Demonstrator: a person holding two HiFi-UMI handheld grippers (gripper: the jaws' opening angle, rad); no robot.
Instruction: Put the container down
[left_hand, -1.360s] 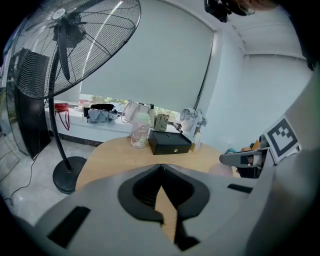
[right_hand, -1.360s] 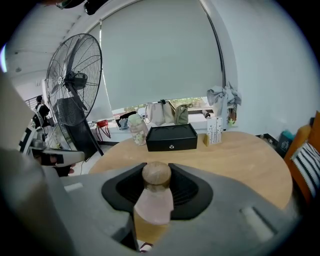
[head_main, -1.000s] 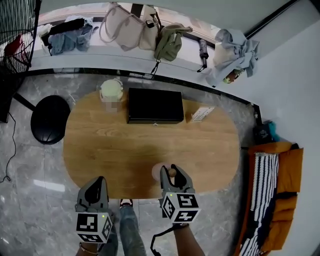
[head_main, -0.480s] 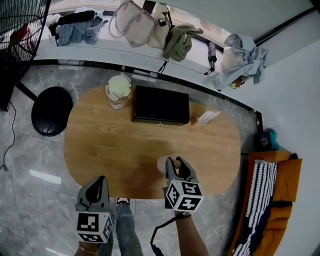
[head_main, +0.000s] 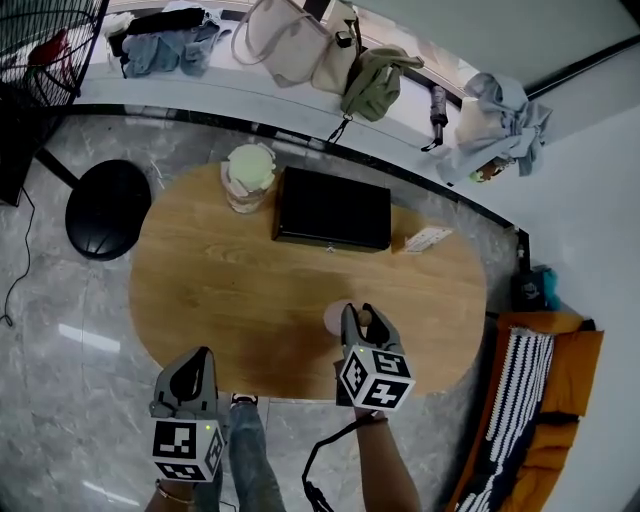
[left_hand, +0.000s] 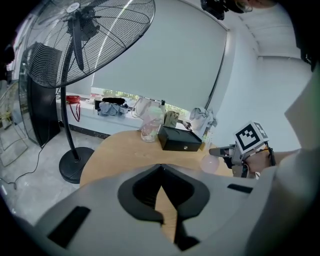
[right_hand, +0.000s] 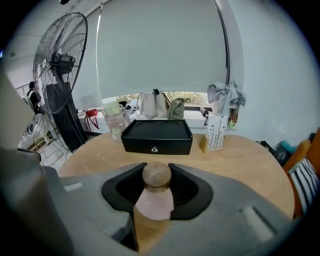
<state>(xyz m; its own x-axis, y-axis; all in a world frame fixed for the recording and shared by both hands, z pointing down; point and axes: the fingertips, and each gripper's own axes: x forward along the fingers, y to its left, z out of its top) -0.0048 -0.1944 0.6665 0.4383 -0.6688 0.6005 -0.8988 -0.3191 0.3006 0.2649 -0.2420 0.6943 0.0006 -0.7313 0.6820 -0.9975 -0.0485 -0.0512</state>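
Well: round, wooden-stoppered pink container (right_hand: 154, 201).

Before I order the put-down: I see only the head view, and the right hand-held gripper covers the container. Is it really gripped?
Observer: Yes. In the right gripper view, the right hand-held gripper has its jaws closed on the pink container, which has a round wooden stopper.
Operator: And the left one?
Observer: The left gripper view shows the left hand-held gripper shut, with nothing between its jaws.
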